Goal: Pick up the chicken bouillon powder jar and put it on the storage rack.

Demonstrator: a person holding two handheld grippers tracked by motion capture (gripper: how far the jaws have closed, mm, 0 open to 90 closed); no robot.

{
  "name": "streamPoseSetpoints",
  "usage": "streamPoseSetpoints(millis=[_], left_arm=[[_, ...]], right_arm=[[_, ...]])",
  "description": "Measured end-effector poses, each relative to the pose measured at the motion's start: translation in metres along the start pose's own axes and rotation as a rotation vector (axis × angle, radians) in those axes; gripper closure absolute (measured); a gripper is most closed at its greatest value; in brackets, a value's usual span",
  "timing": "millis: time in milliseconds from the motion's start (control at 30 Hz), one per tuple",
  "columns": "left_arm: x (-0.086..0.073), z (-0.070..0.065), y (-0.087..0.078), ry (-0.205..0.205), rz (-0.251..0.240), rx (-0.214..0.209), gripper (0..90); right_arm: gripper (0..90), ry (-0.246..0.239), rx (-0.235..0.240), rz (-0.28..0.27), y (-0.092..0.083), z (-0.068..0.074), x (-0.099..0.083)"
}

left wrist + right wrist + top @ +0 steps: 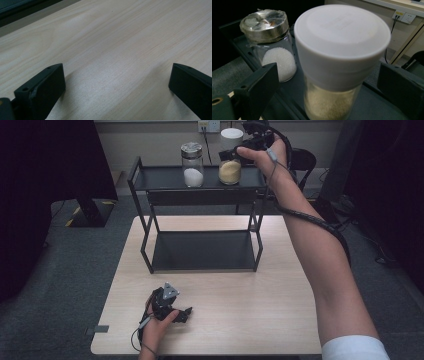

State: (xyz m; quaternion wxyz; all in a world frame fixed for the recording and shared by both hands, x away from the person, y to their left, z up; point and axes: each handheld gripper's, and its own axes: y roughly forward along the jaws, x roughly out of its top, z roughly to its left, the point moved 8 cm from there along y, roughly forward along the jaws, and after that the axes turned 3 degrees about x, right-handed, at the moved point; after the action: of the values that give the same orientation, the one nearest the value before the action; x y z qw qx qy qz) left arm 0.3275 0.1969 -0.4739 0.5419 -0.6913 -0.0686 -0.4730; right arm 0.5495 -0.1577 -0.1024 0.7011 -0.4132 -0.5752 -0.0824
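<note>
On the top shelf of a black metal rack (160,178) stand two glass jars. One has a white lid and tan grains (230,160) (337,62); the other has a metal lid and white grains (192,165) (274,50), to its left. My right gripper (234,152) (327,72) is at the white-lidded jar, one jaw on each side, with a gap showing between each jaw and the jar. My left gripper (183,313) (116,75) rests low on the wooden table (240,310) near its front left, jaws wide apart with only bare wood between them.
The rack's lower shelf (202,251) lies at the back middle of the table. A wall socket (209,126) and a dark chair (305,160) are behind the rack. Grey carpet surrounds the table.
</note>
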Motion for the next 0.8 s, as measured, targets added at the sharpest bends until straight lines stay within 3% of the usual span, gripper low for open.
streamPoseSetpoints(millis=[200, 433, 800], left_arm=[[0.0, 0.0, 0.0, 0.0, 0.0, 0.0, 0.0], [0.0, 0.0, 0.0, 0.0, 0.0, 0.0, 0.0], [0.0, 0.0, 0.0, 0.001, 0.0, 0.0, 0.0]], right_arm=[[0.8, 0.024, 0.01, -0.029, -0.01, 0.003, -0.009], [0.5, 0.019, 0.041, -0.03, -0.018, 0.011, -0.017], [0.5, 0.06, 0.034, -0.056, -0.022, 0.026, -0.038]])
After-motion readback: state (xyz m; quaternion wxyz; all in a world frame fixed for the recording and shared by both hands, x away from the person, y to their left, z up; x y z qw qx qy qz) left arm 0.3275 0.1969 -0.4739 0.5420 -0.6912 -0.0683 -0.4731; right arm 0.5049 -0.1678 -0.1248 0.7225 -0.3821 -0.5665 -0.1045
